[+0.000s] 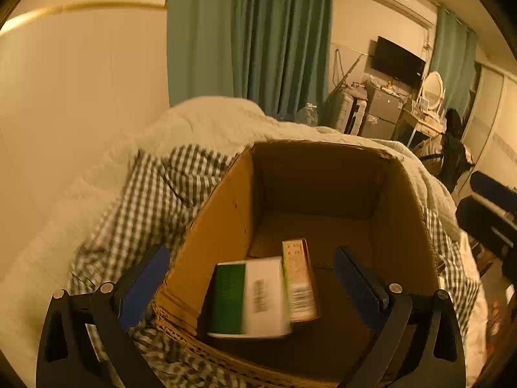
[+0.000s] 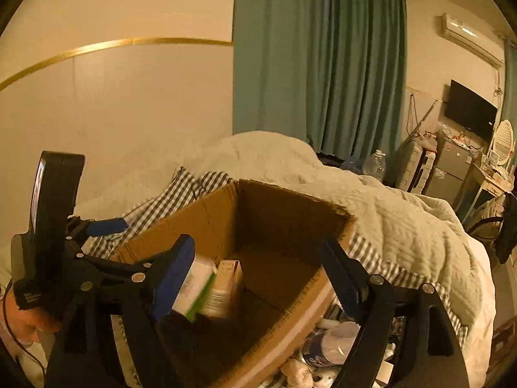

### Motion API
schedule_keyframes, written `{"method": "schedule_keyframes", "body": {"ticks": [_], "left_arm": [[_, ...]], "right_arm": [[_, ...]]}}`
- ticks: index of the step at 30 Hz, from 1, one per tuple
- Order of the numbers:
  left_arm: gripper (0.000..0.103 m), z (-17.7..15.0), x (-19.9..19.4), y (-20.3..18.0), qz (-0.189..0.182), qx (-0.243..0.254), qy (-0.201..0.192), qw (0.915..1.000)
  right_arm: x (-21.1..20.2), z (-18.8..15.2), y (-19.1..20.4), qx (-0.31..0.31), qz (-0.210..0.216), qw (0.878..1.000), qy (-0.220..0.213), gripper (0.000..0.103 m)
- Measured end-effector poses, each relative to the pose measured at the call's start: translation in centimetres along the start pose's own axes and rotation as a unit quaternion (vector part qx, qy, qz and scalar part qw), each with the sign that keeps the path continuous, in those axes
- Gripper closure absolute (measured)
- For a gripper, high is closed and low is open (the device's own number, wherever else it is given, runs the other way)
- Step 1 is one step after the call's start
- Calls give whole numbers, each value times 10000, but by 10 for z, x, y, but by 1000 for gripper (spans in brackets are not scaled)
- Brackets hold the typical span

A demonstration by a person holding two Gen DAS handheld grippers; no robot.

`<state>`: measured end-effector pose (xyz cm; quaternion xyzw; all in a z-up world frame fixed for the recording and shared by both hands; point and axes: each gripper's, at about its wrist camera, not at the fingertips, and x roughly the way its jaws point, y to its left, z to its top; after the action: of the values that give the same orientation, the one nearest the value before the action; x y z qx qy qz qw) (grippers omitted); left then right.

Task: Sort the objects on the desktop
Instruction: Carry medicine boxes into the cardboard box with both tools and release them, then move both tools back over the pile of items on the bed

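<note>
Black two-finger left gripper (image 1: pixel 252 278) with blue pads fills the lower edge of its own view, its fingers spread wide and gripping nothing, straddling the near left corner of an open brown corrugated cardboard box (image 1: pixel 223 226). From the right wrist view, the black right gripper (image 2: pixel 258 274) with blue pads is likewise released, hanging over the same box (image 2: pixel 206 213), while the left gripper (image 2: pixel 106 226) shows only partly at the left edge.

Under the box lies a rumpled grey-and-white checked sheet (image 1: pixel 152 200), and behind it a cream quilted duvet (image 1: pixel 213 119) piled in a mound.

Inside the box, against the near wall, a green-and-white rectangular carton (image 1: pixel 248 297) lies with its broad face up and its long axis running left to right; it is motion-blurred, so its print is unreadable. Touching its right side, a smaller slim cream-and-orange carton (image 1: pixel 299 278) points its long axis away from the camera toward the far wall. In the right wrist view the left finger's pad hides part of the green-and-white carton (image 2: pixel 194 286).
</note>
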<state>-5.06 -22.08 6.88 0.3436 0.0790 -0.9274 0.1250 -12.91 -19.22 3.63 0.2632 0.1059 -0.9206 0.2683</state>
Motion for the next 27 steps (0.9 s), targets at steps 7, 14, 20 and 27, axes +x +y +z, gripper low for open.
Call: {"method": "schedule_keyframes", "body": {"ticks": [7,14,20,27], "left_arm": [[0,7,-62,-44,-385,148,-411,9983],[0,-2,-96,-137,-724,709,-491,9936],[0,-36,-68,-201,-1232,563,6,9908],[0,-105,2,-238,-598,1120,583,9902]], "right_arm": [[-47,-5,-43,351,-351,9987,-104,23],[-101,-27,-107,806,-959,9919,-218,23],[-137,-75,-157,1133,-1565,9810,-170,23],[-134,-147,-185,1459,-1878,9713,84,23]]}}
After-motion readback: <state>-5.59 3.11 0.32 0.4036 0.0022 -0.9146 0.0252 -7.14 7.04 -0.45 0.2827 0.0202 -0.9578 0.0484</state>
